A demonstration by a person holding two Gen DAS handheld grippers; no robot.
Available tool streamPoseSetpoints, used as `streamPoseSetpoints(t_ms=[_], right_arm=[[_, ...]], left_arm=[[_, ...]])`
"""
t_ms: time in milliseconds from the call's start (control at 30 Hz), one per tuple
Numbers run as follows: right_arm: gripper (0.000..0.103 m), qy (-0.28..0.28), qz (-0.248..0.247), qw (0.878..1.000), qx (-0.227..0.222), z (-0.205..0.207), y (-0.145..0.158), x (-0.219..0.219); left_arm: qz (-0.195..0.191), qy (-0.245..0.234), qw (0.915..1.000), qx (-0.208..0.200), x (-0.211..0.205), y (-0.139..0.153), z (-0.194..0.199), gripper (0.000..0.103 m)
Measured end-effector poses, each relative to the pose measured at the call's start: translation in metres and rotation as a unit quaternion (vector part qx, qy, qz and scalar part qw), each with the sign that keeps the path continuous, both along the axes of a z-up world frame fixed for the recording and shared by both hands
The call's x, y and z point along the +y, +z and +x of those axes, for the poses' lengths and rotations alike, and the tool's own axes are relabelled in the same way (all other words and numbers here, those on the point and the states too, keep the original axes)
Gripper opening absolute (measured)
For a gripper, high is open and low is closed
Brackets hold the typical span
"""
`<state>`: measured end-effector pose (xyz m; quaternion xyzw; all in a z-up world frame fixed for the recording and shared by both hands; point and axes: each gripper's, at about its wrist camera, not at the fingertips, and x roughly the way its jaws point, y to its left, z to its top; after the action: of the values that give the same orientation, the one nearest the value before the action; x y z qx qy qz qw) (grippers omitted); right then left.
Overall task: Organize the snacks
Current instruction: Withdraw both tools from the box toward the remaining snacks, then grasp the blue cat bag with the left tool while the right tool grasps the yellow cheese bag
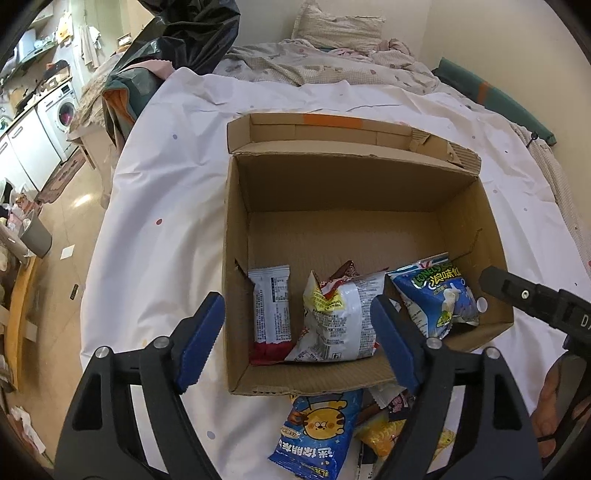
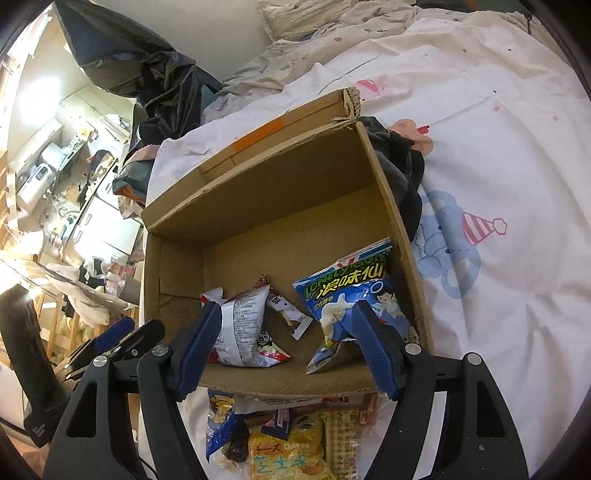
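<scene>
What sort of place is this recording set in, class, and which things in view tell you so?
Most likely a small one-room home: a bed with a white printed sheet and a pillow, and a washing machine by white cabinets just beyond. The cardboard box of snacks sits on the bed.

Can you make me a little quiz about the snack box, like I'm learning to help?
1. True or false: the blue Lonely God bag lies inside the cardboard box.
2. Which snack lies outside the box, in front of its near wall? A) the blue bag with an orange cat B) the silver chip bag C) the white wrapper with a red end
3. Fill in: the left gripper and the right gripper both have their blue fingers ____, holding nothing.

Key: 1 true; 2 A; 3 open.
</scene>
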<state>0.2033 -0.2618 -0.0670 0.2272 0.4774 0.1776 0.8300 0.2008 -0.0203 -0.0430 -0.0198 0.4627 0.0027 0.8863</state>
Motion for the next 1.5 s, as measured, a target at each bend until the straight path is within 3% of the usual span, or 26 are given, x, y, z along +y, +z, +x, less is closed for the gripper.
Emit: streamPoseSetpoints(t_ms=[167, 533, 867, 1067, 1233, 1367, 1500], right_arm=[[0.075, 0.002, 0.0, 1.0, -0.003, -0.003, 0.004, -0.002], [0.075, -0.019, 0.01, 1.0, 0.0, -0.022, 0.012, -0.017], [0.075, -0.031, 0.001, 0.999, 0.021, -0.055, 0.013, -0.03], [0.076, -0.059, 0.016, 0.997, 0.053, -0.076, 0.001, -0.049], [0.076, -0.076, 0.044, 0.993, 0.084, -0.083, -0.012, -0.058], [0.076, -0.072, 0.035, 0.993, 0.089, -0.08, -0.015, -0.055], [0.076, -0.067, 0.025, 0.993, 0.089, -0.083, -0.017, -0.054]], left_arm=[[-0.019, 0.0, 0.9998, 0.006, 0.007, 0.002, -0.003, 0.078], [-0.02, 0.005, 0.9997, -0.013, 0.016, 0.012, -0.032, 0.078], [-0.044, 0.035, 0.9984, 0.005, 0.034, 0.005, -0.056, 0.078], [-0.069, 0.049, 0.9954, 0.043, 0.042, -0.012, -0.064, 0.078], [-0.088, 0.044, 0.9892, 0.108, 0.037, -0.044, -0.062, 0.078], [-0.104, 0.004, 0.9803, 0.168, 0.015, -0.077, -0.053, 0.078], [-0.076, -0.02, 0.9758, 0.204, -0.006, -0.106, -0.043, 0.078]])
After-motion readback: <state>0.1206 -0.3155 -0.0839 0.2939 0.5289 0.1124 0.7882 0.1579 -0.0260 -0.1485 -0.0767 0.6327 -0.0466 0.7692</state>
